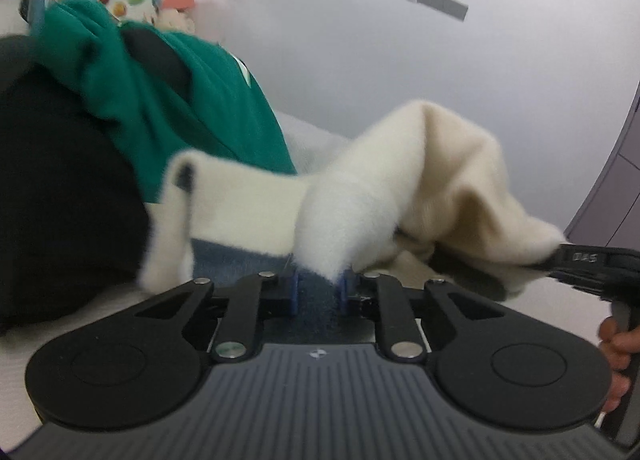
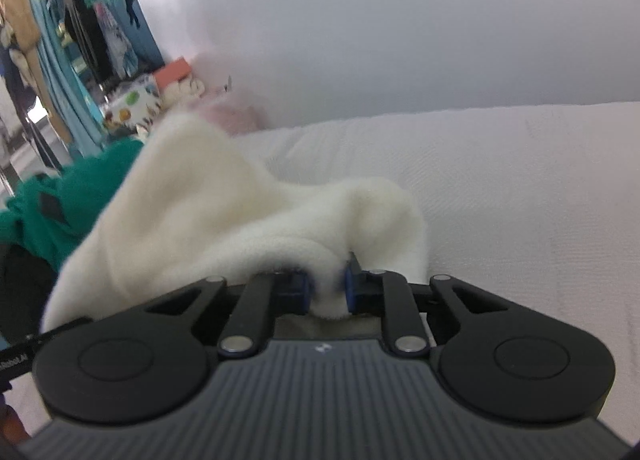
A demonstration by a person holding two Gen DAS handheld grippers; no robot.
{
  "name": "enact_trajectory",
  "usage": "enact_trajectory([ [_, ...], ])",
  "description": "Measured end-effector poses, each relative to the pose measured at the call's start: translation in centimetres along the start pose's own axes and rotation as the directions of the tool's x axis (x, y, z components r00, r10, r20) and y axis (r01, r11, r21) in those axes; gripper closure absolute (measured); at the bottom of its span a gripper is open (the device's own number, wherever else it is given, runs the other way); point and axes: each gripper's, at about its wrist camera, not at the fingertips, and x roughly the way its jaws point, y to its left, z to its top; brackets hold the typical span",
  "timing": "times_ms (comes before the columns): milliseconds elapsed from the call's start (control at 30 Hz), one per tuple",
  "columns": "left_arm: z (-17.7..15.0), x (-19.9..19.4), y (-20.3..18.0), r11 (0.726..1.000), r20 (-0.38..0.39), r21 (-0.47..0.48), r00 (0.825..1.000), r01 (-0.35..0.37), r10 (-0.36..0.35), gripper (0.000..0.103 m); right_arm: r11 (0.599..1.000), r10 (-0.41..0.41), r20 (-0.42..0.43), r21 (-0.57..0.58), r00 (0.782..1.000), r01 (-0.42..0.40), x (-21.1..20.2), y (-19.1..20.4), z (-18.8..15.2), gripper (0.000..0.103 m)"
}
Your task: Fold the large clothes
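A cream fleece garment (image 1: pixel 432 164) with a blue band (image 1: pixel 240 260) hangs bunched between both grippers above a white bed (image 2: pixel 500 180). My left gripper (image 1: pixel 318 284) is shut on a fold of the cream and blue cloth. My right gripper (image 2: pixel 328 288) is shut on another fold of the same cream garment (image 2: pixel 224 212). The right gripper also shows at the right edge of the left wrist view (image 1: pixel 592 264), with cloth trailing from it. The fingertips of both grippers are mostly hidden by fabric.
A green garment (image 1: pixel 192 100) lies over a black one (image 1: pixel 60 188) at the left on the bed. Behind them stand a patterned box (image 2: pixel 134 104) and hanging clothes (image 2: pixel 100 32). A white wall (image 2: pixel 400 20) rises behind the bed.
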Motion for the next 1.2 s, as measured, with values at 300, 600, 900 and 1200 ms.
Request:
enact_trajectory([
  [300,-2.8,-16.4,2.0,0.997,0.143,-0.076,0.989,-0.033,0.044,0.087,1.0,0.004,0.139,-0.006,0.99,-0.003,-14.0,-1.3,-1.7,0.084],
  [600,-8.9,-32.9,2.8,0.988,0.25,-0.14,0.963,-0.066,0.1,0.088,0.996,0.078,0.205,-0.069,0.976,-0.065,-26.9,-2.5,-6.5,0.085],
  [900,-14.6,-34.6,3.2,0.979,0.195,-0.15,0.967,-0.137,0.165,0.088,0.991,0.066,0.098,-0.126,0.993,-0.054,-27.0,-3.6,-11.2,0.084],
  [1200,-15.0,-19.1,3.1,0.975,-0.036,0.008,0.974,-0.222,0.222,0.087,1.0,-0.001,-0.168,-0.012,0.986,-0.001,-13.3,-7.6,-11.7,0.083],
])
